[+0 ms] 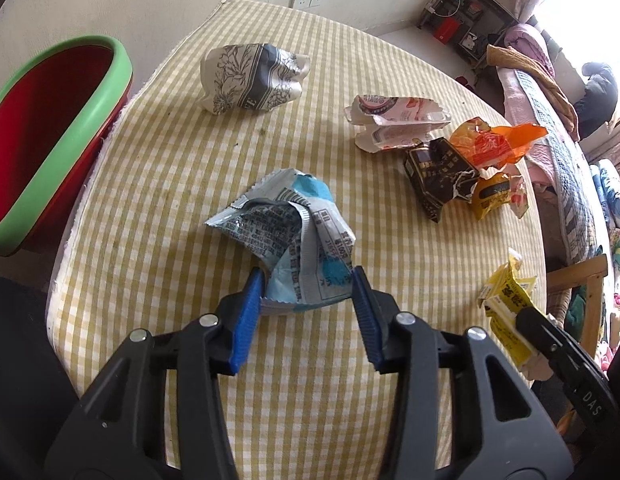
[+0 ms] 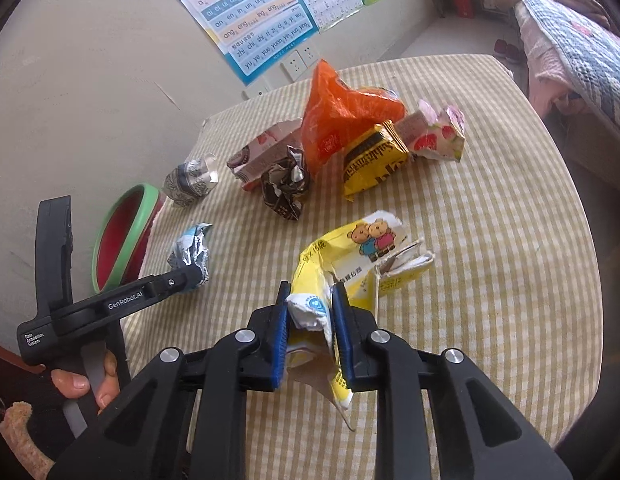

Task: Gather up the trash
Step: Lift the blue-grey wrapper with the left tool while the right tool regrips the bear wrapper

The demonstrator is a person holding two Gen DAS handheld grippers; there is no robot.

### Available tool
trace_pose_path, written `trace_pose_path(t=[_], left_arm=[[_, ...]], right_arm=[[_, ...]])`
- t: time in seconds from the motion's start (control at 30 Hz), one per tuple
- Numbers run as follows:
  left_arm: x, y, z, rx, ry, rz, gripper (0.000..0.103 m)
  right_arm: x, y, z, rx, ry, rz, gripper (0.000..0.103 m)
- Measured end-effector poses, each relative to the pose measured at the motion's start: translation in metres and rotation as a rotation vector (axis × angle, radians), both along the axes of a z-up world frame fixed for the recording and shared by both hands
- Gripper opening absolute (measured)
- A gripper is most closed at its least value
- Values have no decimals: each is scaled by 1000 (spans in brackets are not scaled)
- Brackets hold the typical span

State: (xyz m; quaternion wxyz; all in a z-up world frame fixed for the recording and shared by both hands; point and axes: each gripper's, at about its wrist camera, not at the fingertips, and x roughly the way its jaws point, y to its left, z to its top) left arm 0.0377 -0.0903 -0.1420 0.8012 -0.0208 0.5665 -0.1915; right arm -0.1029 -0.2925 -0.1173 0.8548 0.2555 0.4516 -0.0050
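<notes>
Two pieces of trash are already between jaws: the crumpled blue-and-silver wrapper (image 1: 287,240) lies on the checked tablecloth (image 1: 169,184) straight ahead of the left gripper (image 1: 310,280), whose blue pads flank its near corner at a middling gap, the left pad touching and the right just beside it, so no firm pinch shows. Its bulk runs away from the fingers toward the far table, with the green-rimmed red basin (image 1: 49,136) off the table edge to that gripper's left, nearer this hand. Meanwhile the right gripper (image 2: 312,304) is clamped narrow on the torn yellow bear carton (image 2: 350,264)
</notes>
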Motion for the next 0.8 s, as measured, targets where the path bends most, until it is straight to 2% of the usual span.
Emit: trace_pose_path(t=[0.23, 0.6, 0.8], left_arm=[[0, 5, 17, -25, -51, -4, 43], [1, 9, 23, -52, -61, 12, 43], [0, 15, 37, -70, -98, 19, 43]], right_arm=[[7, 17, 20, -22, -55, 42, 17], [11, 28, 21, -33, -54, 71, 14], [13, 32, 30, -37, -75, 85, 13]])
